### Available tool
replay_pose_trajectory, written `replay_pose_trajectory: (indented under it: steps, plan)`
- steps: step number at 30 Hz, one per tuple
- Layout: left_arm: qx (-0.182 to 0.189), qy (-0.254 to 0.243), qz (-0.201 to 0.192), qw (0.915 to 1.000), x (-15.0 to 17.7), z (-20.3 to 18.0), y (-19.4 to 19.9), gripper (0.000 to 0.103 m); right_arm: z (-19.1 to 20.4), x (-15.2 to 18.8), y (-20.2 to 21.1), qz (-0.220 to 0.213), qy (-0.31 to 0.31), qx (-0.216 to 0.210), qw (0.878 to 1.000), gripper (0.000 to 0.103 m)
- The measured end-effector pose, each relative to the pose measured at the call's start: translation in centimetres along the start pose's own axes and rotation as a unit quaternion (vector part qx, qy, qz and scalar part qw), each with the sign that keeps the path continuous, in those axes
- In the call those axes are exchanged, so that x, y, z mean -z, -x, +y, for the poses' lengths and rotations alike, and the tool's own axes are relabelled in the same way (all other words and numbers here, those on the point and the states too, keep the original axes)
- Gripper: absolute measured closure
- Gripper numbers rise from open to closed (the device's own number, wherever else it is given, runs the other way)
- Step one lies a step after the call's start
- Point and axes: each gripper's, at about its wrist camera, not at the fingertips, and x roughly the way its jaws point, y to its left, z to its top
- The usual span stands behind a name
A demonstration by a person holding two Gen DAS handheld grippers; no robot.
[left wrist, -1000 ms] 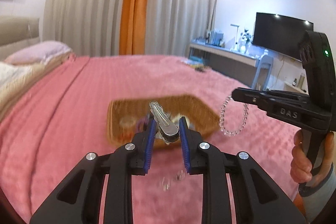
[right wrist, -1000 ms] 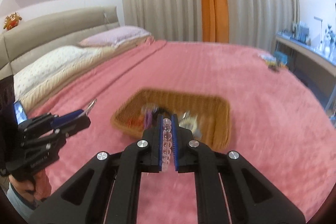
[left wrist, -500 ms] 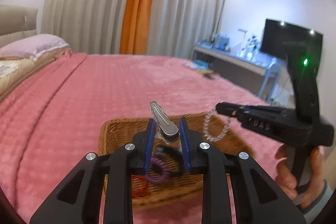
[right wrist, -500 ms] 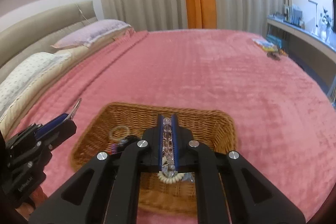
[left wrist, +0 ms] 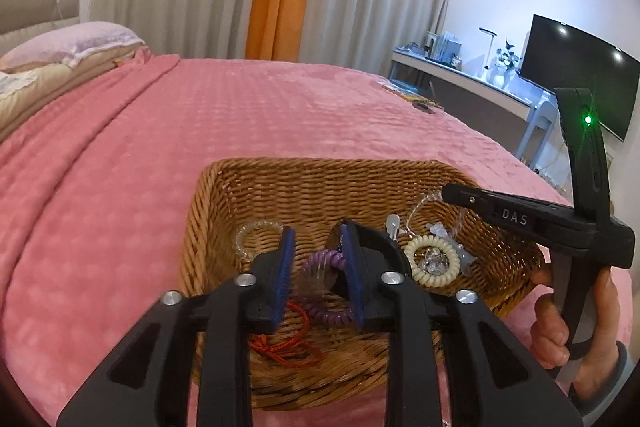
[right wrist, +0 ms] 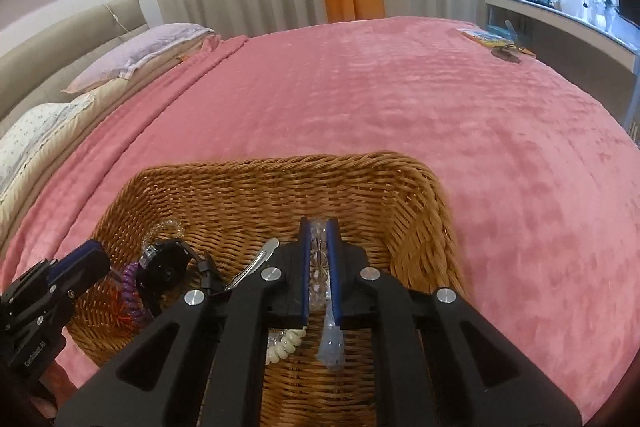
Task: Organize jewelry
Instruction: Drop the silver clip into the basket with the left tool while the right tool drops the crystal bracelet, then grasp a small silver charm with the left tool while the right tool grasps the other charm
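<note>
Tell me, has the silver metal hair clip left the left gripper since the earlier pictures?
Yes. The left gripper is open and empty, and the silver metal hair clip now lies down inside the woven wicker basket.

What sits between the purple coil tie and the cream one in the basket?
A black watch-like piece and the silver hair clip lie between them; the right wrist view shows it.

Pink bed carries wicker basket, pillows at head
</note>
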Motion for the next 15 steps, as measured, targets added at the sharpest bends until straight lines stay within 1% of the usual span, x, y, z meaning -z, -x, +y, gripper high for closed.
replay_pose_trajectory:
  steps: [1, 2, 4, 5, 8, 12, 14, 15]
  plan:
    - [0.001, 0.002, -0.005, 1.0, 0.1, 0.0, 0.4, 0.064, -0.1, 0.1, 0.1, 0.0, -0.001, -0.003, 1.0, 0.095]
    - [0.004, 0.003, -0.011, 0.9999, 0.0, 0.0, 0.8, 0.064, -0.2, 0.1, 0.2, 0.001, -0.001, -0.003, 1.0, 0.093]
    - [0.013, 0.007, -0.018, 0.9997, -0.1, -0.2, 1.6, 0.06, -0.3, 0.3, 0.7, 0.001, -0.004, -0.007, 1.0, 0.084]
    - [0.017, 0.01, -0.024, 0.9995, -0.1, -0.3, 2.2, 0.058, -0.3, 0.4, 1.1, 0.001, -0.004, -0.008, 1.0, 0.083]
    - [0.027, 0.019, -0.035, 0.9988, 0.1, -0.6, 3.9, 0.057, -0.1, 0.6, 2.6, -0.003, -0.004, -0.012, 1.0, 0.083]
    - [0.031, 0.009, -0.043, 0.9986, 0.7, -2.0, 6.2, 0.057, 0.4, 1.9, 5.9, -0.011, 0.0, -0.028, 1.0, 0.083]
    - [0.029, 0.001, -0.041, 0.9988, 1.3, -2.6, 7.4, 0.057, 0.8, 2.8, 7.5, -0.015, 0.002, -0.031, 0.999, 0.079]
    - [0.028, -0.001, -0.04, 0.9988, 1.7, -2.9, 8.0, 0.057, 0.9, 3.3, 8.3, -0.016, 0.002, -0.035, 0.999, 0.074]
